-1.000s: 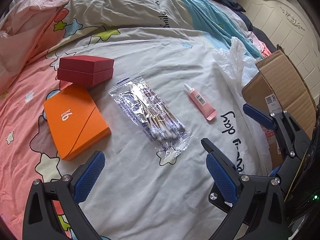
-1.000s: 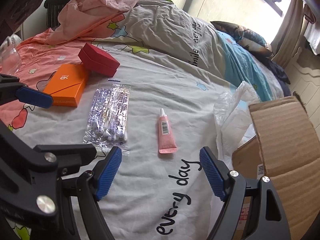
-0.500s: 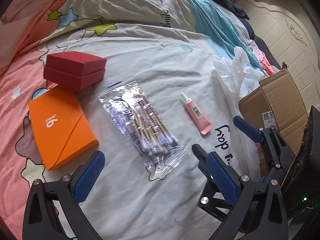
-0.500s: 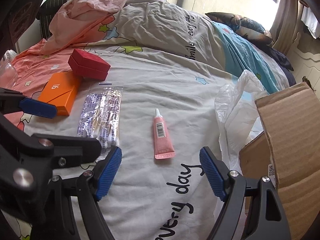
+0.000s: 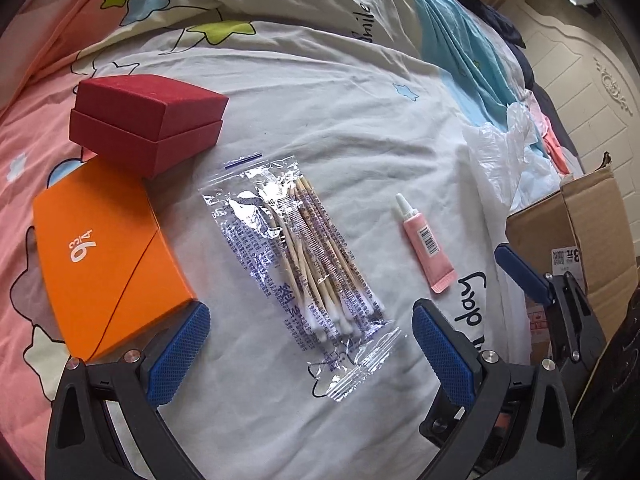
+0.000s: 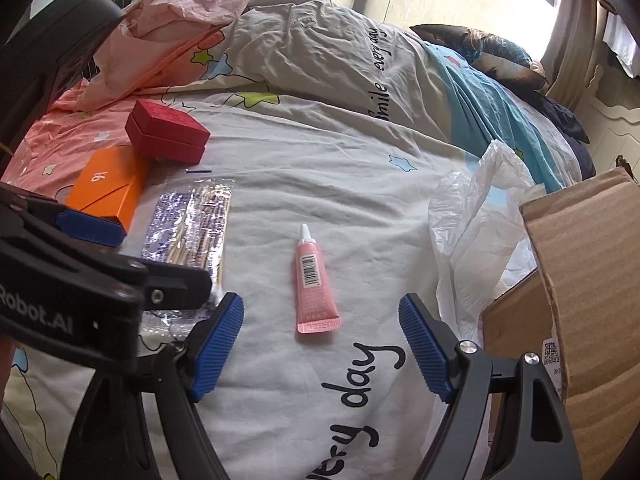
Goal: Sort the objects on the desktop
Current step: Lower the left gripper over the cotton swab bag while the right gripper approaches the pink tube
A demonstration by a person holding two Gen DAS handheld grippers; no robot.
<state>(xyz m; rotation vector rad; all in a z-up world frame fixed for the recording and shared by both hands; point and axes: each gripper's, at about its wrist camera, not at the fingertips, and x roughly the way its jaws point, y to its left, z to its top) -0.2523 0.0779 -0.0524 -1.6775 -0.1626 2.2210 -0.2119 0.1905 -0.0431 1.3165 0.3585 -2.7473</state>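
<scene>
On the bedspread lie a red box (image 5: 146, 122), an orange box (image 5: 104, 256), a clear bag of cotton swabs (image 5: 304, 264) and a pink tube (image 5: 426, 246). My left gripper (image 5: 310, 354) is open and empty, its fingers straddling the near end of the swab bag. My right gripper (image 6: 320, 350) is open and empty, just short of the pink tube (image 6: 314, 280). The right wrist view also shows the red box (image 6: 166, 136), the orange box (image 6: 108, 186) and the swab bag (image 6: 192, 224), partly hidden by the left gripper.
An open cardboard box (image 6: 580, 280) stands at the right with a white plastic bag (image 6: 476, 224) beside it; both show in the left wrist view, box (image 5: 584, 236), bag (image 5: 504, 168). Rumpled pink bedding (image 6: 180, 28) lies at the far left.
My left gripper has moved forward and left over the swab bag's near end. My right gripper has come closer to the pink tube. Both stayed open.
</scene>
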